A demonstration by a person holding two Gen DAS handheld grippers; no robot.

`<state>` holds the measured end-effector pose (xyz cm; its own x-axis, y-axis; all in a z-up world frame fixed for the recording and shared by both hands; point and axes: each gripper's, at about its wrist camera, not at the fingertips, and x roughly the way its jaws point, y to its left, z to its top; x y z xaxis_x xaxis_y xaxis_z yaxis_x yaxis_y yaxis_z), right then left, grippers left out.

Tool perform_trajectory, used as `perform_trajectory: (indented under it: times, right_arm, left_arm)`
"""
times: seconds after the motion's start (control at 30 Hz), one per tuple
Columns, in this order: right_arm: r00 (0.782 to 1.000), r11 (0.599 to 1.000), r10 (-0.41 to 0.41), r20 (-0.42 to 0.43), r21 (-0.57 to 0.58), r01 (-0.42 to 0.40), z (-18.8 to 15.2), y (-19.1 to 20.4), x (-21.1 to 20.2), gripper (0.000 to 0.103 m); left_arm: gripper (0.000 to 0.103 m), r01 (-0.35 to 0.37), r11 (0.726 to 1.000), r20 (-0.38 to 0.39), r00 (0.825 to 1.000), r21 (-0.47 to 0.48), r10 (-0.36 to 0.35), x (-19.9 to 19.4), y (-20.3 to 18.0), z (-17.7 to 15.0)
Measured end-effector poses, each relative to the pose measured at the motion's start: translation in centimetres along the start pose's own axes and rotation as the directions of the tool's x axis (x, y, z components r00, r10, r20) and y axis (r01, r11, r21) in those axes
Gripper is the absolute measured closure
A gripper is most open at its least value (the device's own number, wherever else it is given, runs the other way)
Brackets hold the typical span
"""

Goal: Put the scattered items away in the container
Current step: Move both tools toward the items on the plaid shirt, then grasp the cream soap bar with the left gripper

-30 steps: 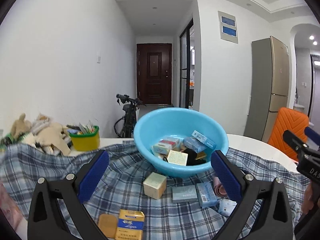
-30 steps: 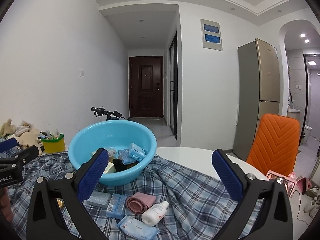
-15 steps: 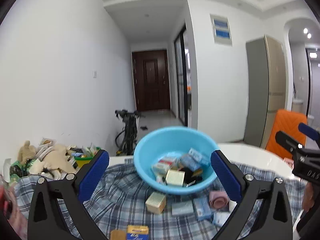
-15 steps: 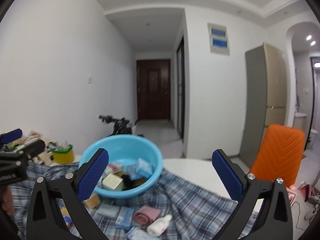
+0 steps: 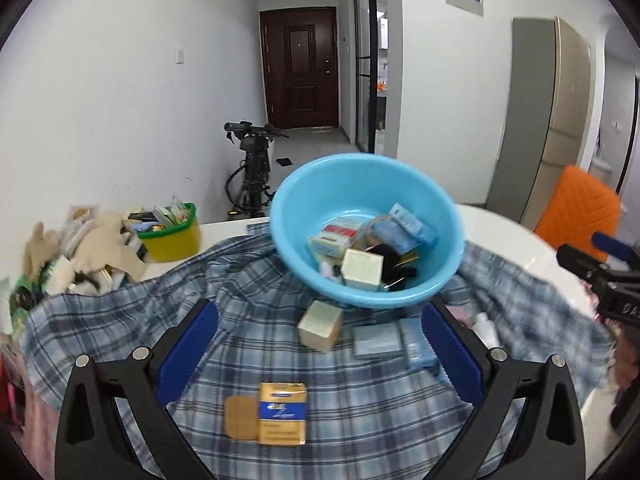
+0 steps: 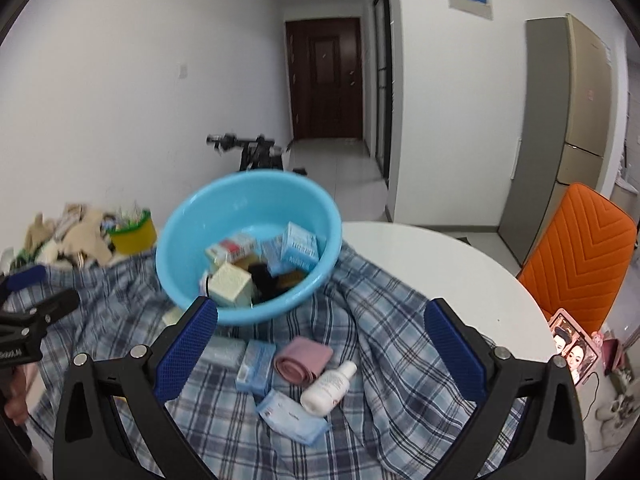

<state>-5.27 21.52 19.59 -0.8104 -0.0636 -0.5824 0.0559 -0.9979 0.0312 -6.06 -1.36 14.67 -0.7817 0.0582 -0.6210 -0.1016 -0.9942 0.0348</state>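
A light blue basin (image 5: 360,184) (image 6: 224,216) holding several small boxes sits on a plaid cloth (image 5: 248,292). In front of it lie a beige cube box (image 5: 320,325), a grey box (image 5: 378,341), a blue box (image 5: 416,346), a yellow and blue box (image 5: 282,414) and a tan pad (image 5: 240,418). The right wrist view shows a pink roll (image 6: 304,360), a white bottle (image 6: 328,390), a blue box (image 6: 256,366) and a wipes pack (image 6: 292,416). My left gripper (image 5: 320,352) is open and empty above the cloth. My right gripper (image 6: 320,354) is open and empty above the pink roll.
A yellow-green tub (image 5: 172,236) and plush toys (image 5: 92,248) stand at the left of the white round table (image 6: 440,264). An orange chair (image 6: 576,256) stands at the right. A phone (image 6: 572,344) lies at the table's right edge. A scooter (image 5: 252,168) stands behind.
Both grippers have tilted down toward the table, so the basin and loose items sit higher in view. Both stay open and empty. No item has moved.
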Motion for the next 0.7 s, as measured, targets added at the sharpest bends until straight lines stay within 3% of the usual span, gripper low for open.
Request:
perform_trajectory:
  times: [0.23, 0.43, 0.6, 0.7]
  right_arm:
    - [0.997, 0.999, 0.030, -0.067, -0.024, -0.032, -1.5, 1.2, 1.7, 0.000]
    - [0.996, 0.997, 0.010, -0.086, -0.075, -0.016, -2.8, 2.3, 3.0, 0.000]
    - [0.987, 0.997, 0.037, -0.157, -0.058, -0.047, -4.7, 2.3, 5.1, 0.000]
    - [0.977, 0.998, 0.049, -0.207, -0.032, -0.057, -6.2, 2.0, 6.6, 0.000]
  left_arm:
    - [0.000, 0.096, 0.994, -0.086, 0.991, -0.059, -0.100, 2.4, 1.1, -1.6]
    - [0.000, 0.030, 0.999, -0.129, 0.991, -0.032, -0.034, 4.5, 1.4, -3.0]
    - [0.000, 0.049, 0.997, -0.184, 0.981, -0.060, -0.059, 6.3, 1.7, -5.6]
    - [0.000, 0.028, 0.998, -0.214, 0.976, -0.052, -0.038, 7.5, 1.6, -7.3]
